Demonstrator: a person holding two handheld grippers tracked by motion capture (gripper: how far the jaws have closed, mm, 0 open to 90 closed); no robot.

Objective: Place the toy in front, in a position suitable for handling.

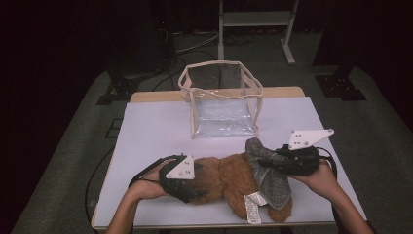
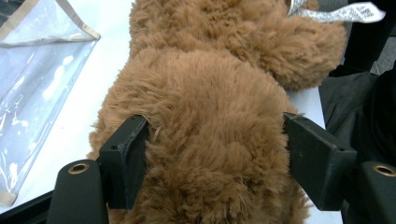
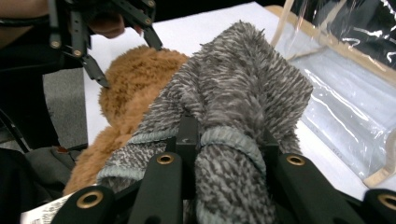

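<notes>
Left gripper [image 2: 215,154] clamps bear [image 2: 210,116]; right gripper [image 3: 229,154] pinches grey cloth [image 3: 233,102], its hem visible in right gripper view.

A dim lab is indicated by a white-covered bench [image 1: 146,126], floor cables [image 1: 195,41] and a metal stand [image 1: 255,19].

Two hand-held black grippers, left gripper [image 1: 181,181] and right gripper [image 1: 292,161], each topped by a grey three-cornered plate dotted with small holes, trailing a black cable, with brass-ringed screw holes at the base of their blocky black jaws
</notes>
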